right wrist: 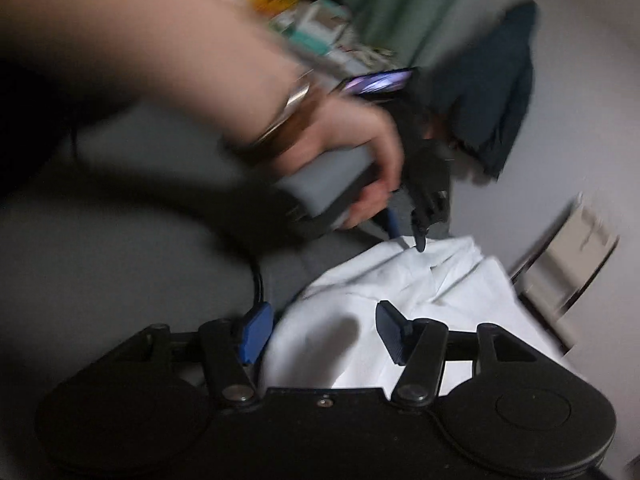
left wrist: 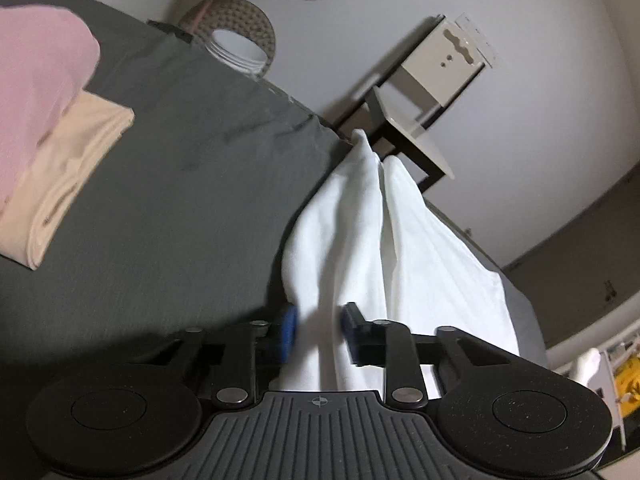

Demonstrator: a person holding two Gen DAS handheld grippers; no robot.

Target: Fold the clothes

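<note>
White garment (left wrist: 400,240) hangs off bed (left wrist: 180,184) edge. Left tool (left wrist: 318,330) clamped on cloth; right tool (right wrist: 320,332) apart, cloth between its pads. Risk: thin pinch slips, garment drops.

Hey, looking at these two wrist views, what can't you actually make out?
- White garment: what kind it is; bunched, its near part hidden behind the left gripper, left wrist view.
- Right gripper: whether it grips the cloth; motion blur, right wrist view.
- Shelf clutter: blurred, right wrist view.
</note>
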